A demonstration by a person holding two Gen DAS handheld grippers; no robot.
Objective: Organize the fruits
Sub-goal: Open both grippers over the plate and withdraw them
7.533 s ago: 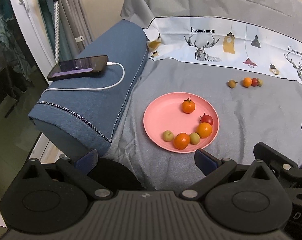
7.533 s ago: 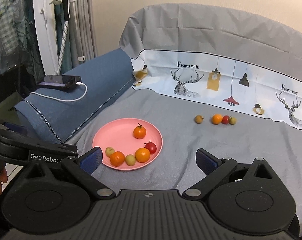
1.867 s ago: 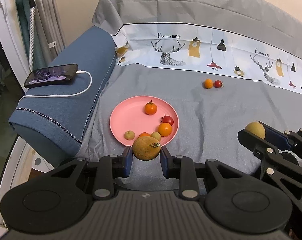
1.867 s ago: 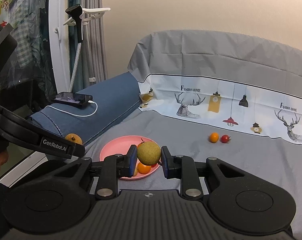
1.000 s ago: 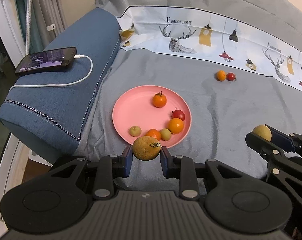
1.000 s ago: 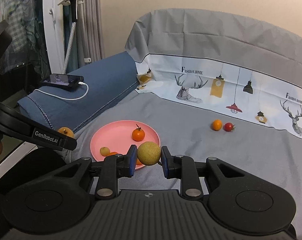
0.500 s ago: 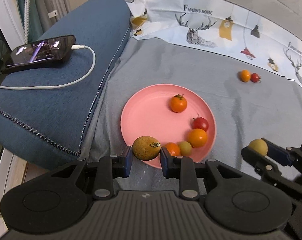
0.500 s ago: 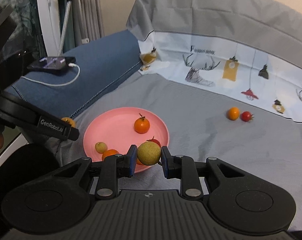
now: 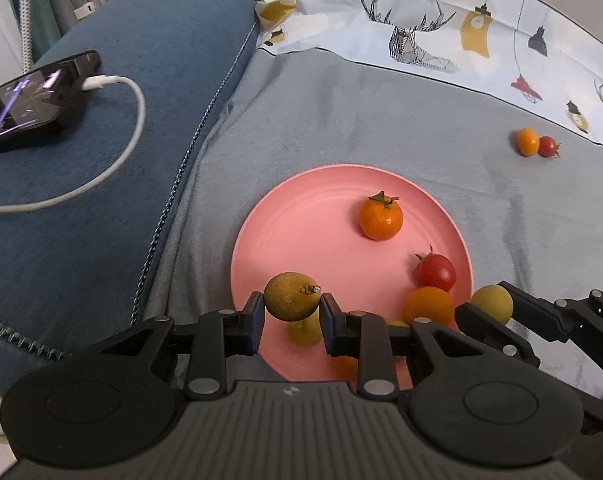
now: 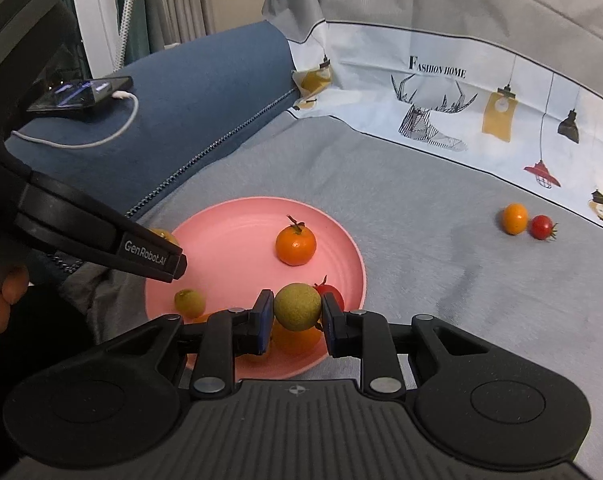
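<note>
On the grey sofa cover (image 9: 381,120), a pink plate (image 9: 301,220) beside a blue armrest (image 9: 101,200).

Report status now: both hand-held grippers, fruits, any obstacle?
Left hand-held gripper shut on brown fruit. Right hand-held gripper shut on green fruit. Both over pink plate. Nothing blocking.

The left gripper (image 9: 292,312) clamps a brownish round fruit (image 9: 291,296) over the near-left rim of the pink plate (image 9: 301,220); the right gripper (image 9: 497,316) (at the plate's near-right edge) pinches a yellow-green fruit (image 9: 493,302); an orange fruit (image 9: 380,218) sits toward the far side.
</note>
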